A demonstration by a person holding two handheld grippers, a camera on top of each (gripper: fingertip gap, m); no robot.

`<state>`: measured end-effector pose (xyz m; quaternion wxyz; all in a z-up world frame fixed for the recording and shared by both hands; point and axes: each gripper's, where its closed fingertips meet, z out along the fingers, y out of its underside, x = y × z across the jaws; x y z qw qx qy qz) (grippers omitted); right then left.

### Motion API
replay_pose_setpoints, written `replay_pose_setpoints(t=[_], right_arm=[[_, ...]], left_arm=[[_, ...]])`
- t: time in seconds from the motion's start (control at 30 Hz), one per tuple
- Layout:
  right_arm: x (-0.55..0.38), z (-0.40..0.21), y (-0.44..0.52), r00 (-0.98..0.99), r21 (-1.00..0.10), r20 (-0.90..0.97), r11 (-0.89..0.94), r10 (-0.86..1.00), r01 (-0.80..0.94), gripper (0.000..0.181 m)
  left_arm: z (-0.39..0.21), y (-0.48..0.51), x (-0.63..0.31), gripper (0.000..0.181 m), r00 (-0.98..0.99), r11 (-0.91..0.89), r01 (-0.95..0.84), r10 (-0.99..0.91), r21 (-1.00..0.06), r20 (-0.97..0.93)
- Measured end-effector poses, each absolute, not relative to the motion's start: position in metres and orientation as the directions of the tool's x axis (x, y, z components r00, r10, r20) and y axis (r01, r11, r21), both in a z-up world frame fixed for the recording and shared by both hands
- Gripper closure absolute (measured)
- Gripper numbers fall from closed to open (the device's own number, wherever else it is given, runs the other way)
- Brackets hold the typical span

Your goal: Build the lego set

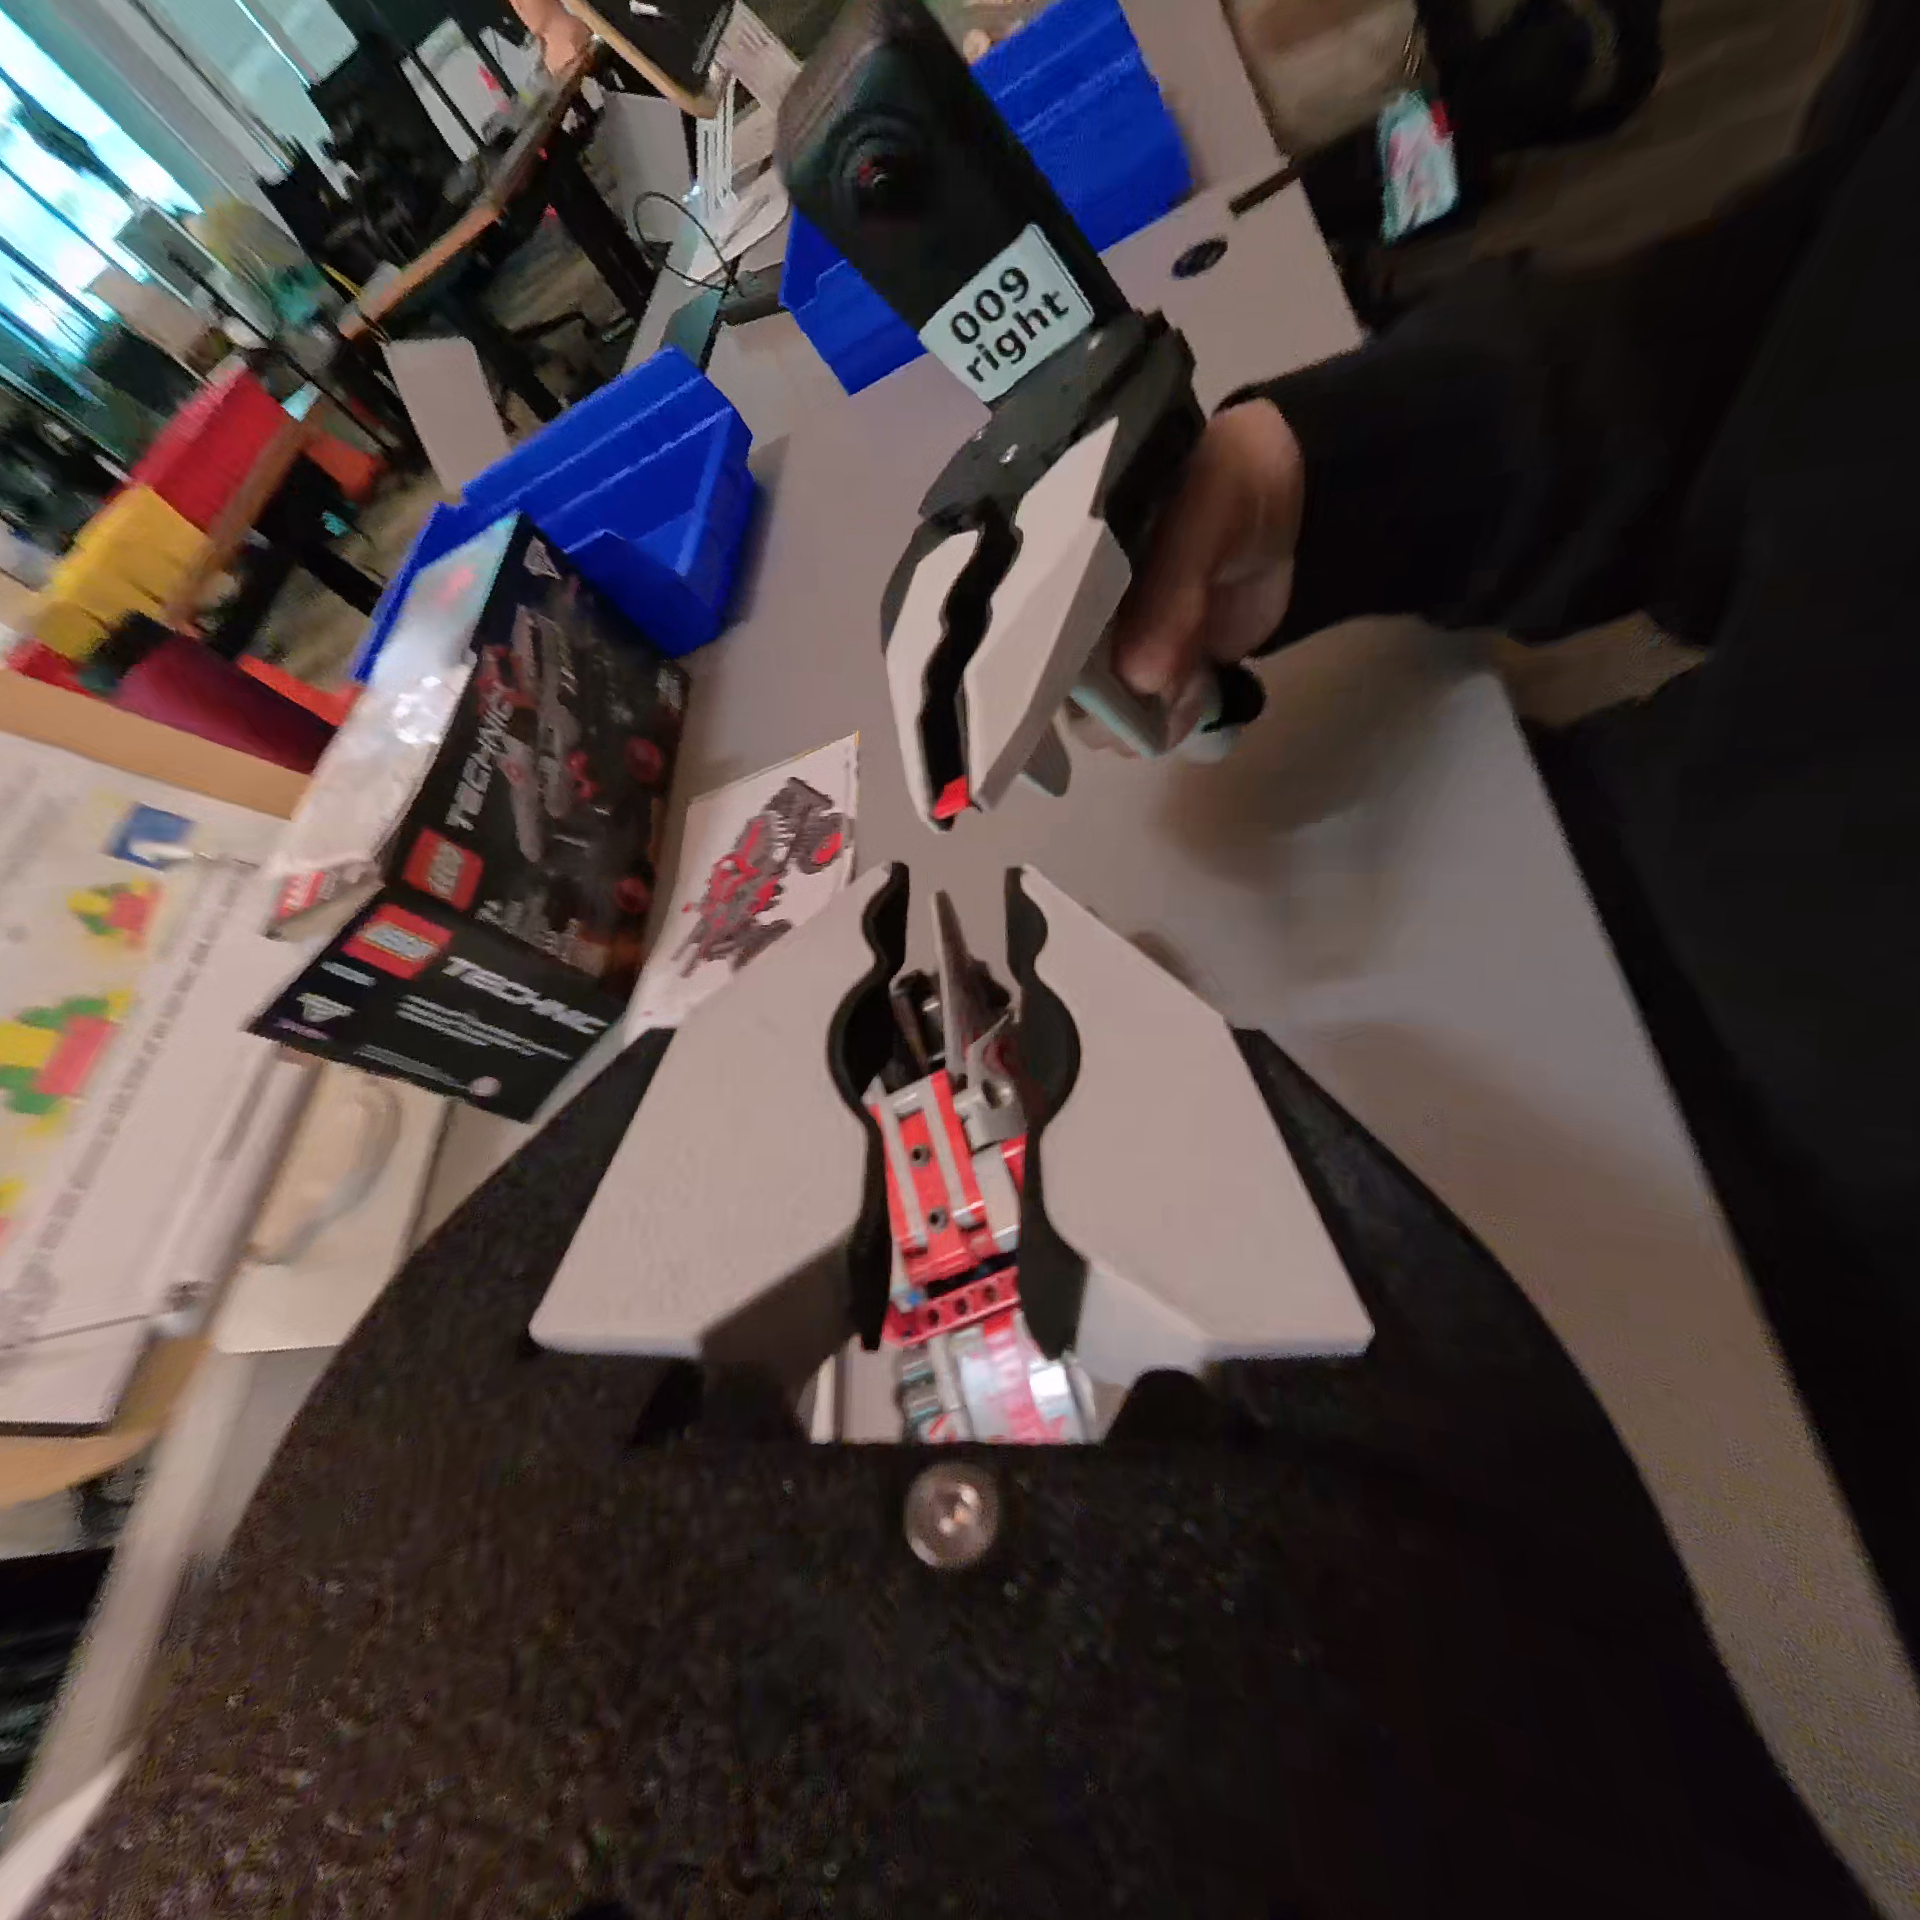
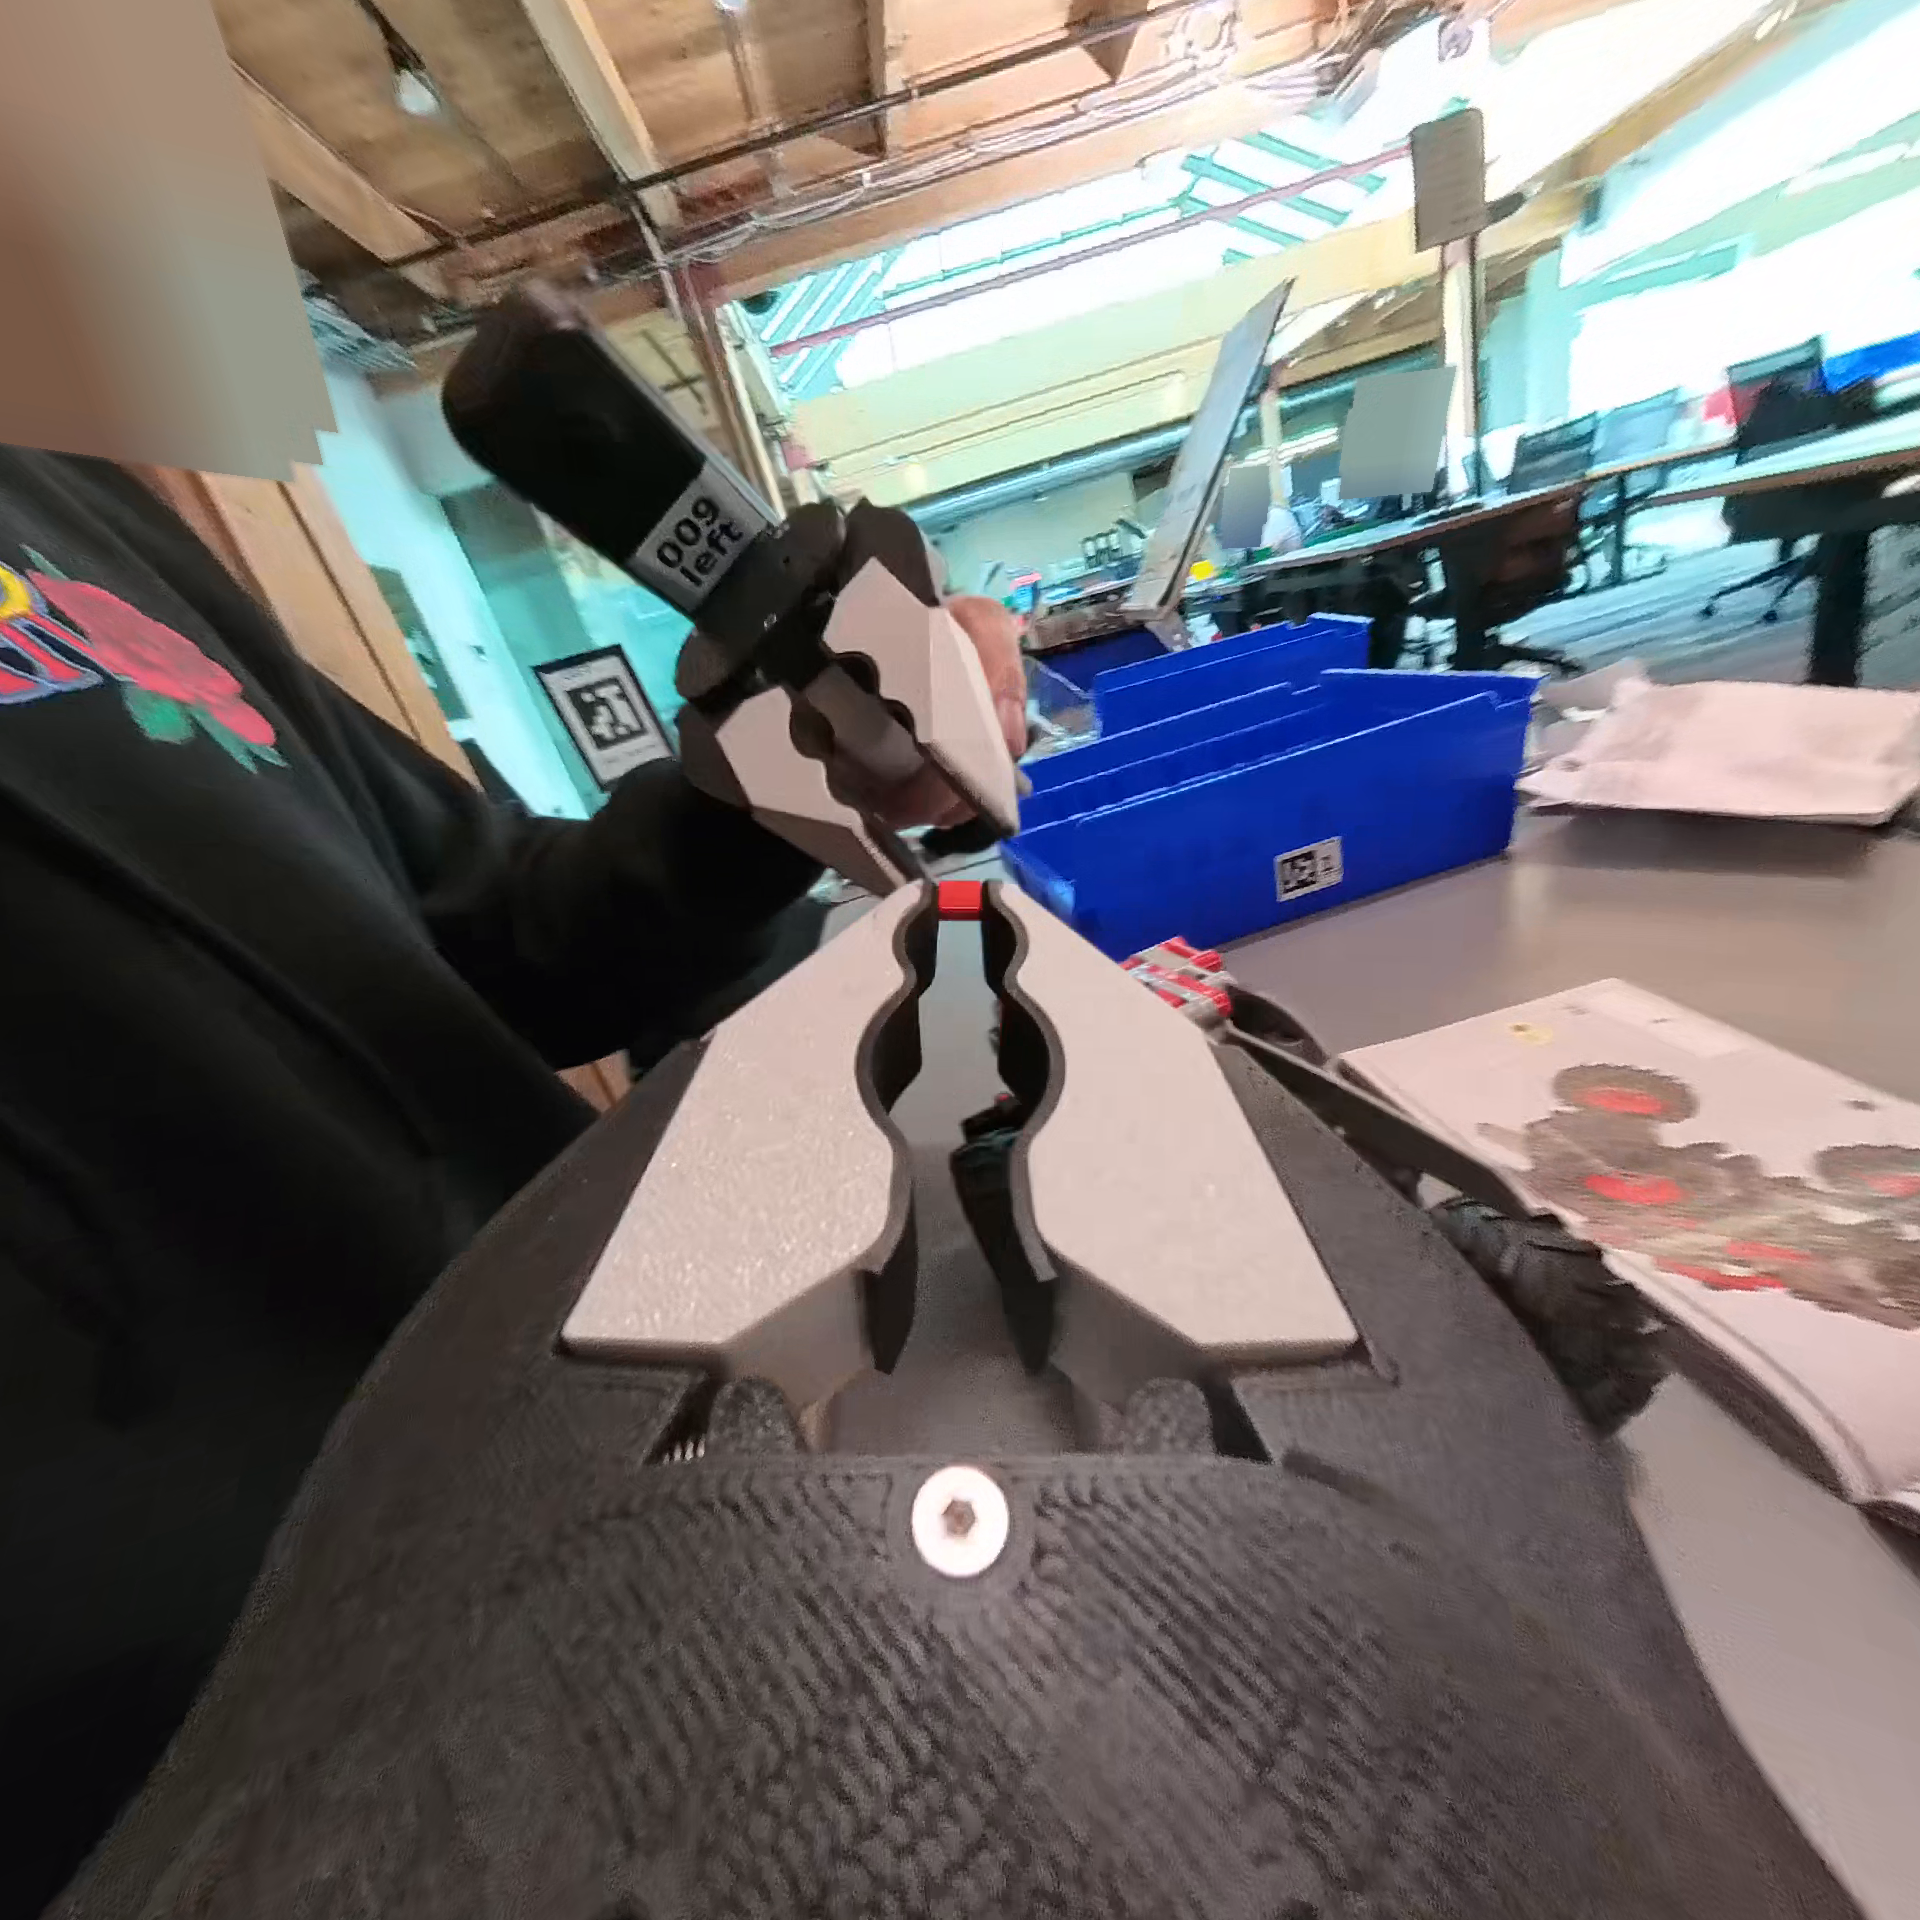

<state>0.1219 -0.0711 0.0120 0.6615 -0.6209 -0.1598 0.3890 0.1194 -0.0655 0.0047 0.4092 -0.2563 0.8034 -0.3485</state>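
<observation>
My left gripper (image 1: 958, 888) is shut on a red and grey lego model (image 1: 935, 1164) that sits deep between its jaws. A thin dark part of the model sticks out toward the tips. My right gripper (image 2: 958, 894) is shut on a small red lego piece (image 2: 958, 900) at its very tips. In the left wrist view the right gripper (image 1: 951, 810) points down with the red piece (image 1: 951, 798) just above the left tips. In the right wrist view the left gripper (image 2: 956, 847) meets it tip to tip. Red, grey and black model parts (image 2: 1179, 977) show beside the right finger.
The grey table (image 1: 1351, 935) holds the set's black box (image 1: 520, 831), an instruction booklet (image 1: 774, 862) (image 2: 1662, 1174), blue bins (image 1: 644, 520) (image 2: 1299, 790) and crumpled plastic bags (image 2: 1745, 748). A person in a black sleeve (image 2: 312, 935) stands close on the left. My left and right fingertips are right by each other.
</observation>
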Motion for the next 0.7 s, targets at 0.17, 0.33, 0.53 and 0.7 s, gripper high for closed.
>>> replay_pose_setpoints(t=[0.17, 0.33, 0.53, 0.7], right_arm=[[0.117, 0.008, -0.069, 0.597, -0.923, -0.354, -0.164, 0.720, -0.349, 0.175], [0.112, -0.007, -0.062, 0.686, -0.980, -0.200, -0.154, 0.699, -0.128, 0.175], [0.117, -0.006, -0.045, 0.712, -0.971, 0.087, -0.102, 0.696, 0.217, 0.175], [0.106, -0.016, -0.030, 0.589, -0.892, 0.215, -0.089, 0.779, 0.443, 0.175]], left_arm=[[0.008, -0.062, 0.114, 0.168, -0.489, 0.764, -0.019, -0.570, -0.645, -0.660], [-0.007, -0.056, 0.106, 0.168, -0.511, 0.821, -0.057, -0.513, -0.568, -0.690], [-0.029, -0.007, 0.089, 0.169, -0.436, 0.739, -0.294, -0.668, -0.606, -0.603], [-0.041, -0.003, 0.079, 0.174, -0.369, 0.556, -0.338, -0.820, -0.760, -0.437]])
